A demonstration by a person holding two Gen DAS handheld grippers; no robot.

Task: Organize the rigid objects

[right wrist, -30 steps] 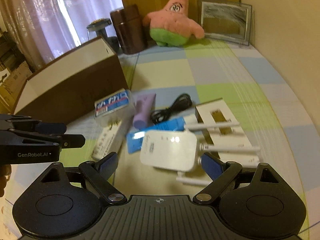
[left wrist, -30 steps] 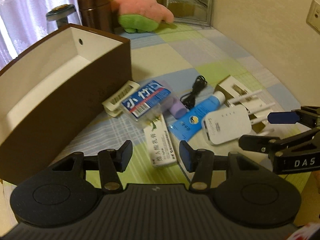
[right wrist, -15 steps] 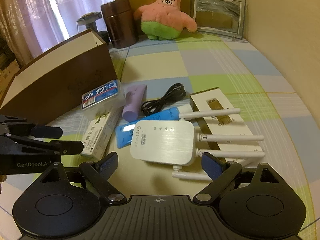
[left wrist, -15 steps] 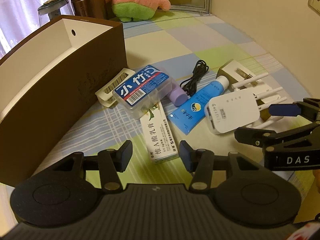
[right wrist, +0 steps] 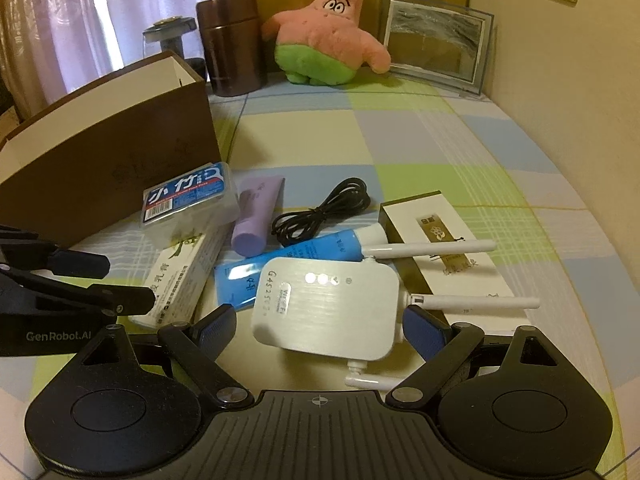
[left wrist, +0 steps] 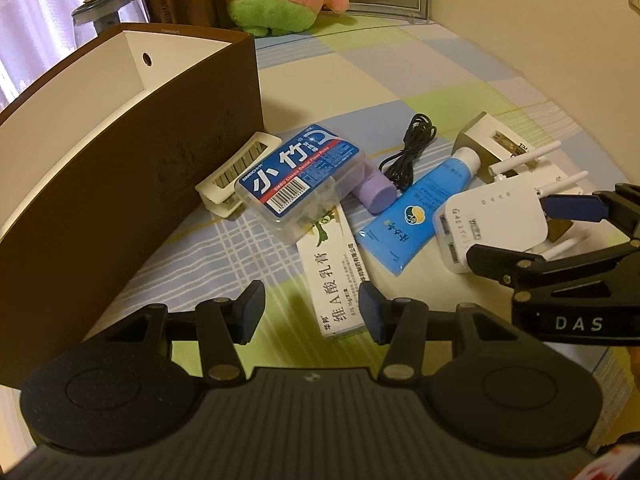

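White plastic router (right wrist: 326, 306) with four stick antennas lies on the checked cloth between the right gripper's (right wrist: 318, 330) wide-spread fingers, apparently lined up for grasping, while the left gripper (left wrist: 310, 310) hovers open over the white ointment carton (left wrist: 334, 280).

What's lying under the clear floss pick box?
The floss pick box rests on the white ointment carton and the purple tube; their covered ends and anything else beneath cannot be seen.
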